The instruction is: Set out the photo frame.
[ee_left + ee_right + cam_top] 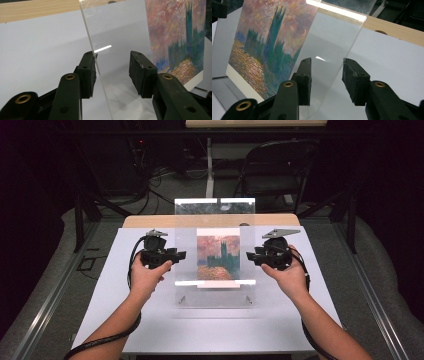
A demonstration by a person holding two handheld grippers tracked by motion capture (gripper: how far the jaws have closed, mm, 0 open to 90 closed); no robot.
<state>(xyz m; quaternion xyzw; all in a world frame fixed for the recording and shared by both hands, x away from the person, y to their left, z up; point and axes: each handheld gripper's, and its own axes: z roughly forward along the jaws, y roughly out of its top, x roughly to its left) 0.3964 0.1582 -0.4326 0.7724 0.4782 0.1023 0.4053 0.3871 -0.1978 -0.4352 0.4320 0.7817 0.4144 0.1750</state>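
- Acrylic sheet (215,265), clear and leaning back from the near side, stood at the middle of a white board (125,320) on the table; a second clear pane (215,206) stood upright just behind it at the far edge.
- Behind the clear sheet stood a painted print (218,257) of dark towers under a pink sky, above orange water, with a white strip along its bottom.
- The left gripper (172,255) sat at the sheet's left edge. In the left gripper view, that edge (96,65) ran between the two black pads, just at the left-hand one, with a gap to the other; the jaws were spread, not pinching.
- The right gripper (255,255) sat at the sheet's right edge. In the right gripper view, the edge (343,67) passed between the pads, near one pad; whether it touched was unclear. The jaws were spread there too.
- Bare white board lay to the left, right and near side of the sheet.
- A strip of wooden tabletop (150,221) showed beyond the board, with a dark chair (275,170) farther off.
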